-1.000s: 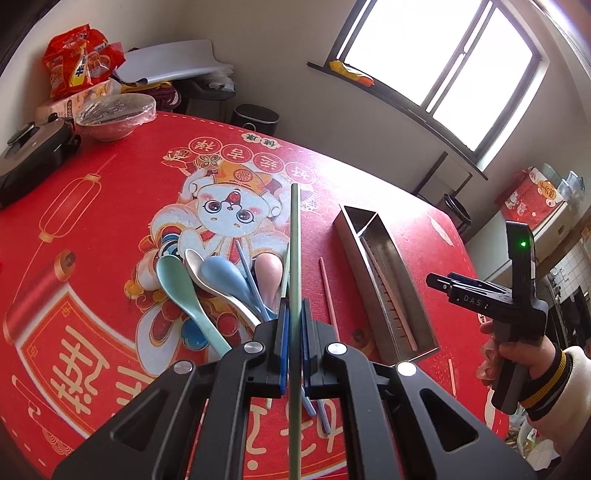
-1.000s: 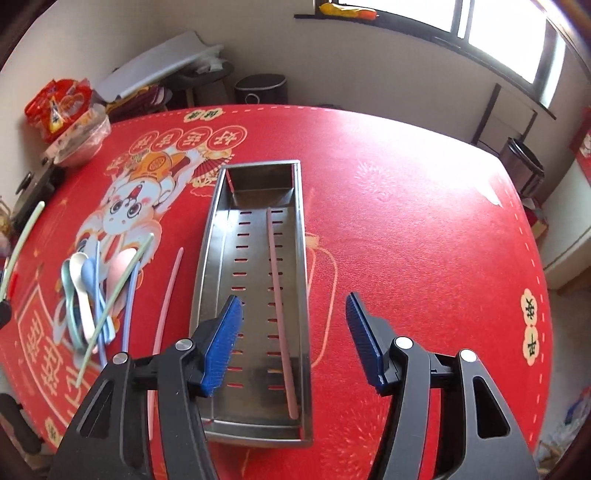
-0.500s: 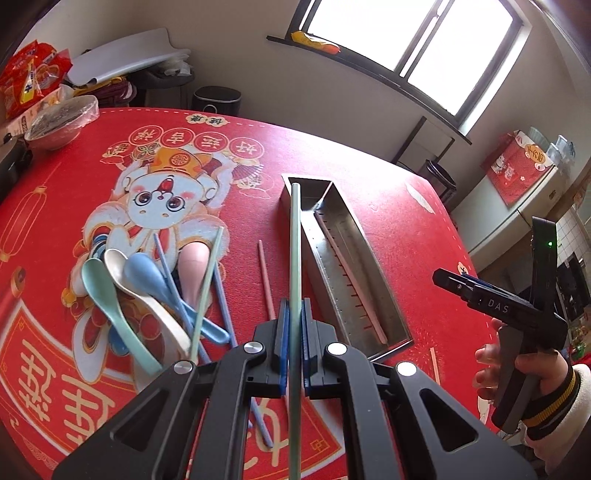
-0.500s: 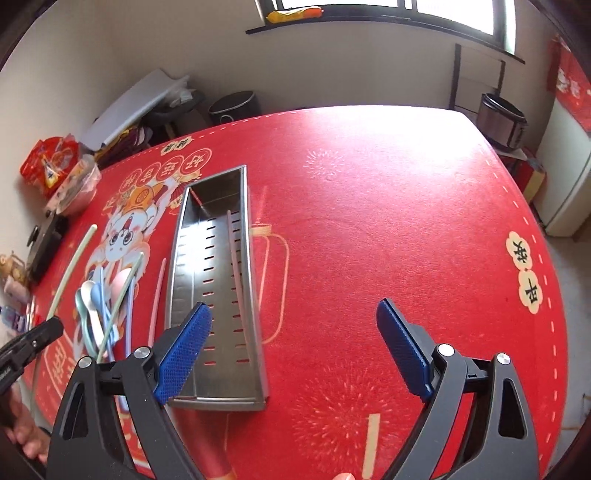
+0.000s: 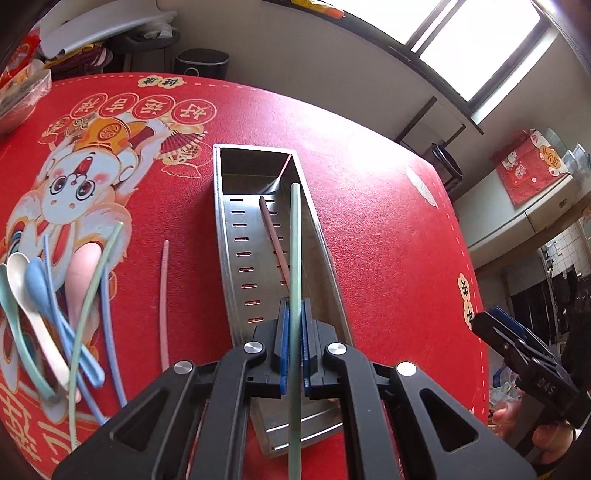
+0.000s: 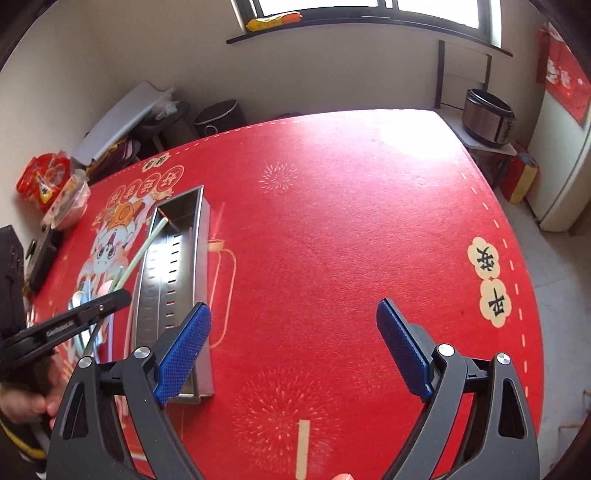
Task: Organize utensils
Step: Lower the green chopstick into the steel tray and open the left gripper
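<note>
A: Now, what could go wrong as shown?

B: Left gripper (image 5: 293,347), jaws pressed together on the green chopstick (image 5: 294,258), holds it above the steel tray (image 5: 227,236), roughly along the tray's length. Released while tilted, its far tip could strike the right wall and skid out onto the cloth. One pink chopstick (image 5: 274,236) already lies inside; a drop across it may leave the pair crossed.

A: And the other claw?

B: Right gripper (image 6: 293,354), jaws spread wide and empty, hangs over bare cloth beside the tray.

A: Surface and room?

B: Red printed tablecloth (image 6: 351,240) on a round table; spoons (image 5: 37,288) and more chopsticks lie heaped left of the tray, count unclear. Window (image 6: 369,7) above; a cooker (image 6: 487,118), probably, stands beyond.
</note>
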A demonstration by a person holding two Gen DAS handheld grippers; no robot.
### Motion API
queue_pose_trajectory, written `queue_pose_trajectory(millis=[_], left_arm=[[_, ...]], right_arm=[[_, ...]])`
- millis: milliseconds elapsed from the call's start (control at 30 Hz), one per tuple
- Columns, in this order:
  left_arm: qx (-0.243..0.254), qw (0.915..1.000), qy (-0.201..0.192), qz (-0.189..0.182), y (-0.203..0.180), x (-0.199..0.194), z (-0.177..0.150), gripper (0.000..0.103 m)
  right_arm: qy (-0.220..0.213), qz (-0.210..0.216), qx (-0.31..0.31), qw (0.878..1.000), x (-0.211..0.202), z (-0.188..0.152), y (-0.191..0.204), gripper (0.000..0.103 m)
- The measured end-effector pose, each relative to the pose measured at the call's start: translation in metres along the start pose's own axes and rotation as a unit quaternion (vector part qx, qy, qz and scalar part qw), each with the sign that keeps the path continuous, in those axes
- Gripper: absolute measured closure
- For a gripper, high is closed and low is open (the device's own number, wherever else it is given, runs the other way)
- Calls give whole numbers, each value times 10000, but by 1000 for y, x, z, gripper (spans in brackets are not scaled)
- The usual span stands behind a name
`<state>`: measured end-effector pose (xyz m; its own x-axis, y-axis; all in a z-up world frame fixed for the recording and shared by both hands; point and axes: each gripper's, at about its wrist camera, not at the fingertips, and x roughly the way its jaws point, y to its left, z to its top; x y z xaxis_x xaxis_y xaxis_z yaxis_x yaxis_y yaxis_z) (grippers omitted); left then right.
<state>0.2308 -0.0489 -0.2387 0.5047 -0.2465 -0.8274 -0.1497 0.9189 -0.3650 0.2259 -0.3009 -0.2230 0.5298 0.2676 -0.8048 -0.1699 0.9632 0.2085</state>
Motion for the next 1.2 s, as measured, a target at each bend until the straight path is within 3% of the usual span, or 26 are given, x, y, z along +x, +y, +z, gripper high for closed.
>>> queue_pose_trajectory(millis=[533,733,833,933,1200], left_arm=[[-69,9985,437,326,-9,55,16,97],[-122,9968,772,-160,-11,66,17,91],[-89,9966,777,-265,-10,62,18,89],[-21,9964,743,-397,-8,52,20,78],[322,9989,235,-261,14,-5,23,78]], right_arm=[[-164,-70,-35,9998,-17,5,-38,15],[-183,-117,91,9997,-19,5,-40,15],[-207,-115,103,9997,-21,4,-38,15],[-220,-88,126,9996,-22,5,-33,15],[-252,116,31,9996,-21,3,3,15]])
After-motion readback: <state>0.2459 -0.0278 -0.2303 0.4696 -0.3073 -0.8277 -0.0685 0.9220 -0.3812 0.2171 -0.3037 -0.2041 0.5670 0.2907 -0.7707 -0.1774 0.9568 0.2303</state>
